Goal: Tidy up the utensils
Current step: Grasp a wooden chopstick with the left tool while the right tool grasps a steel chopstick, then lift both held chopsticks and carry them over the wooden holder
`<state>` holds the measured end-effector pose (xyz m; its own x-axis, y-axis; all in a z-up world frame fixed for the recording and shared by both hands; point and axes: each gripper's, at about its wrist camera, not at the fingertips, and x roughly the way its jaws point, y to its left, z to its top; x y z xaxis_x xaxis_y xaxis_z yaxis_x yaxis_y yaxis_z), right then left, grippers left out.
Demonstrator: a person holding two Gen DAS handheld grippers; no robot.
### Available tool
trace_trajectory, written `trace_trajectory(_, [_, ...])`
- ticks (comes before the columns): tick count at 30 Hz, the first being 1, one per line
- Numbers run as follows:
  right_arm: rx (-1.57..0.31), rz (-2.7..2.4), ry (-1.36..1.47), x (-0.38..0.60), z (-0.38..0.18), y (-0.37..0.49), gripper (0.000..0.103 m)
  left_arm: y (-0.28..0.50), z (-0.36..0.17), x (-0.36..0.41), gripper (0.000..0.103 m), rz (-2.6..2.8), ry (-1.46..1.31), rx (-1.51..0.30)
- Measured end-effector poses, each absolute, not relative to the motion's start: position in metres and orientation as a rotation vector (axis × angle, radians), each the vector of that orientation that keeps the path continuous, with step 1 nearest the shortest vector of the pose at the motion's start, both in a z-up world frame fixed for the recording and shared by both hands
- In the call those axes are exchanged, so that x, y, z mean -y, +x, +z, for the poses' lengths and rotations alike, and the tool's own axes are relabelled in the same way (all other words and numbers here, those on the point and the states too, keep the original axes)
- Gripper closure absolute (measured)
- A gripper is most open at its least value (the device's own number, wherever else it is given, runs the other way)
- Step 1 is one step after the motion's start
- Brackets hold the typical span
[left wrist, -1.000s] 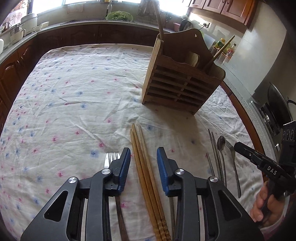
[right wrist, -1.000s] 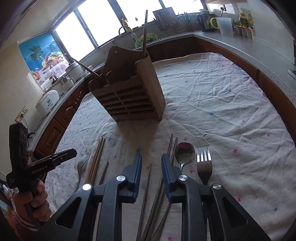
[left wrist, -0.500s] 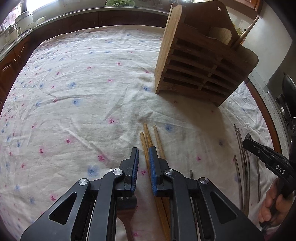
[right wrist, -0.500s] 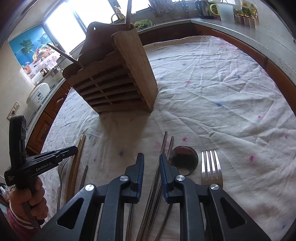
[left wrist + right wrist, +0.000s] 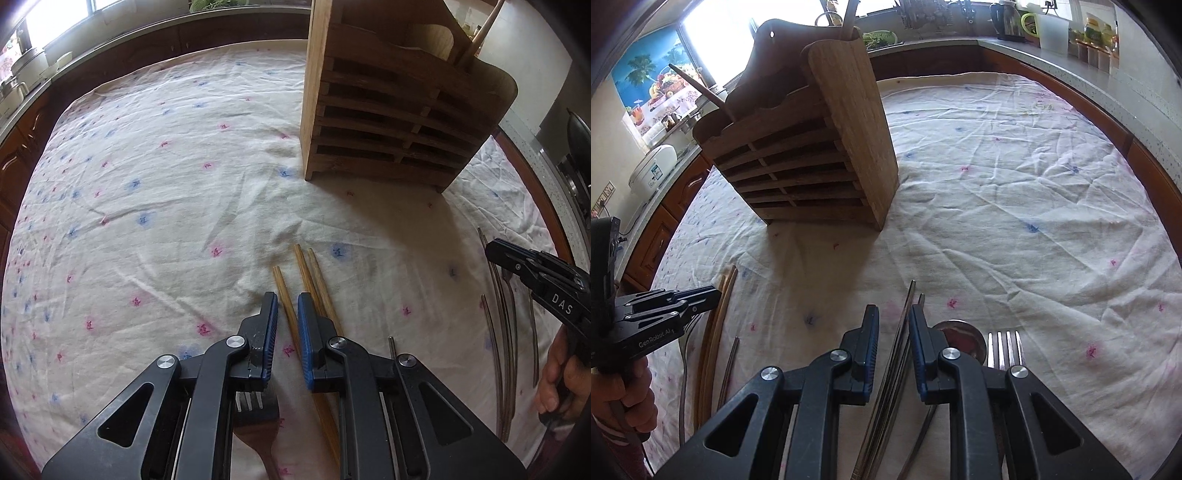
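— Chopsticks? Where are they relative to the wooden holder (image 5: 399, 110)?

— Three wooden chopsticks (image 5: 314, 280) lie on the flowered cloth (image 5: 166, 177) in front of the holder, well apart from it. The left gripper (image 5: 287, 306) stands over them, fingers narrow, one stick in the gap; pads not pressing it.

— And the other hand?

— The right gripper (image 5: 894, 321), also in front of the holder, is closing, jaws narrow around metal chopsticks (image 5: 907, 306) on the cloth. A spoon (image 5: 960, 339) and fork (image 5: 1004, 347) lie just beside them.
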<state>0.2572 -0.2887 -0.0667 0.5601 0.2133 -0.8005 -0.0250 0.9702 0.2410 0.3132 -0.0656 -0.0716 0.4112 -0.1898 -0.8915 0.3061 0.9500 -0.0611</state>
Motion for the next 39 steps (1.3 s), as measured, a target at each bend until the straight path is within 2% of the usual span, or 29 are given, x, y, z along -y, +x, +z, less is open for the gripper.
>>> trace_trajectory(9, [-1.032, 0.138, 0.148, 0.278, -0.072, 0.271, 0.09, 0.313, -0.071, 0.069, 0.092, -0.309, 0.161, -1.116])
trace_trajectory(17, [-1.001, 0.111, 0.051, 0.265, -0.072, 0.271, 0.094, 0.31, -0.071, 0.076, 0.096, -0.299, 0.191, -1.079])
trace_trajectory(23, [-0.999, 0.163, 0.156, 0.274, -0.069, 0.271, 0.098, 0.309, -0.066, 0.07, 0.099, -0.305, 0.114, -1.087])
trace_trajectory(39, [-0.767, 0.254, 0.219, 0.279, 0.031, 0.201, 0.099, 0.213, 0.054, 0.032, 0.099, -0.418, -0.044, -0.833])
